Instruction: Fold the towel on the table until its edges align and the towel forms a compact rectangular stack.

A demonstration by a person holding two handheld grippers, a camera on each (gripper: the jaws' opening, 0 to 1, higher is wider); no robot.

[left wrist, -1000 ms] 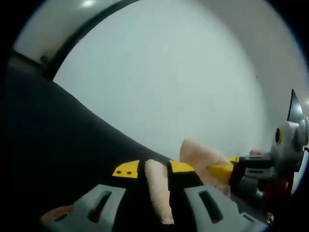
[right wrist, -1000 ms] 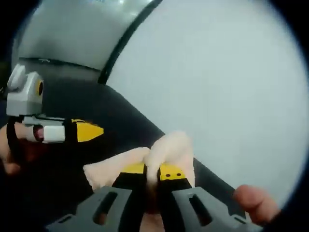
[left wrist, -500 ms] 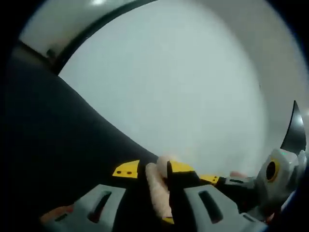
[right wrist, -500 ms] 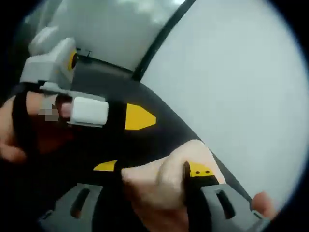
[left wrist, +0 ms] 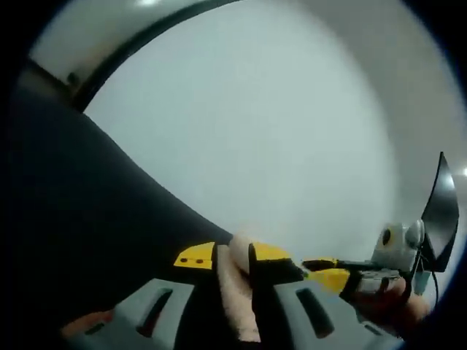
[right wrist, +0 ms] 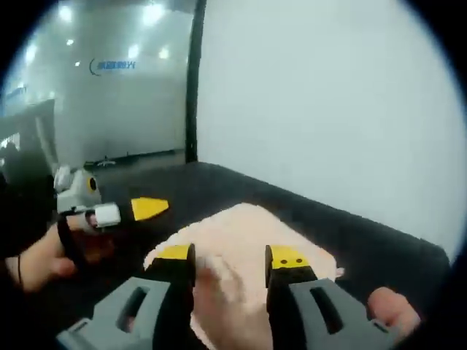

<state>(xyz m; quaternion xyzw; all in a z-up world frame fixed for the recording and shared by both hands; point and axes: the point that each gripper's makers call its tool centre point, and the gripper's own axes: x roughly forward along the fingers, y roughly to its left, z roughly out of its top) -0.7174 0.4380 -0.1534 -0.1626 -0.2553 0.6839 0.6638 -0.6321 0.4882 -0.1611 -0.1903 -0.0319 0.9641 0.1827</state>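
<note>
The peach towel [right wrist: 248, 226] lies as a folded pad on the black table [right wrist: 365, 237]. In the right gripper view, my right gripper [right wrist: 231, 255] stands open just over the towel's near part, which shows blurred between its yellow-tipped jaws. My left gripper [left wrist: 232, 255] is shut on a fold of the towel [left wrist: 235, 306], which hangs between its jaws. From the right, the right gripper [left wrist: 322, 270] reaches in beside it, held by a hand. The left gripper [right wrist: 149, 208] is at the towel's left side, also hand-held.
A pale wall rises behind the table's far edge, with a dark vertical post [right wrist: 193, 80] and a glass-walled room at the left. The person's fingertip [right wrist: 394, 310] shows at the lower right. The black table [left wrist: 87, 219] stretches away left of the left gripper.
My right gripper has opened and let go of the towel, and its view has swung up and level. The towel now lies flat on the table. The left gripper still holds its fold.
</note>
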